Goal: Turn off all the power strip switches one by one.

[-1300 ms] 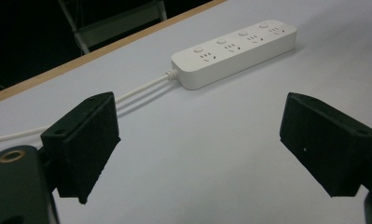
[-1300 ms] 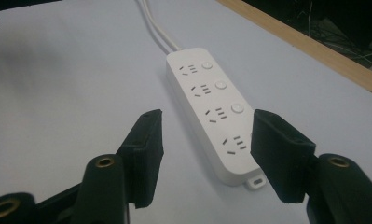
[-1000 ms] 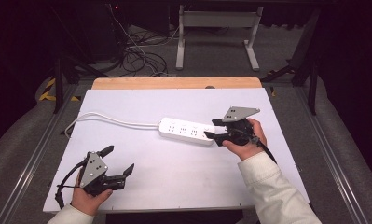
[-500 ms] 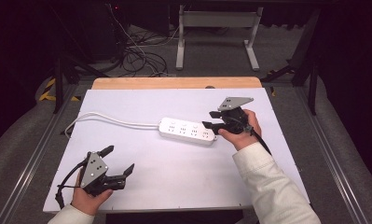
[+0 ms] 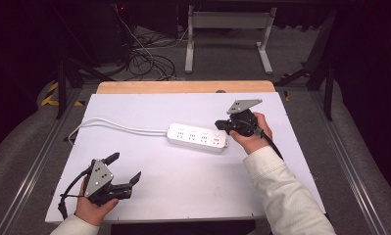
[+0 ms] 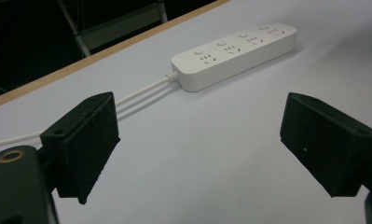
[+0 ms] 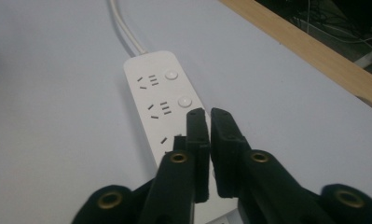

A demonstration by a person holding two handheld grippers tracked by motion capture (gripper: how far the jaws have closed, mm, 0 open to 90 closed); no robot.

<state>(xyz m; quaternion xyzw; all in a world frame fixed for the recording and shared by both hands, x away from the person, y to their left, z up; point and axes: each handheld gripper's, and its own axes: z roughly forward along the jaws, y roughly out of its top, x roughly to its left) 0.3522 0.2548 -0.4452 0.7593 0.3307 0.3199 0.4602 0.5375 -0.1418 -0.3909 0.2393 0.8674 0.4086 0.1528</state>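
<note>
Right hand-held gripper (image 5: 221, 125) just pressed together, nothing pinched, above power strip (image 5: 198, 137) right end. Left hand-held gripper (image 5: 125, 169) held spread at near-left of bench (image 5: 183, 171).

A white sheet (image 5: 183, 196) covers most of the table, and a strip of bare wooden tabletop (image 5: 183, 87) shows along its far edge. Beyond that, on the grey floor, stands a pale metal frame (image 5: 230, 22) with two legs, and to its left lies a tangle of dark cables (image 5: 144, 61). A patch of yellow-and-black hazard tape (image 5: 51, 94) lies on the floor at the far left. Metal rails (image 5: 31, 171) run along both sides of the table.
</note>
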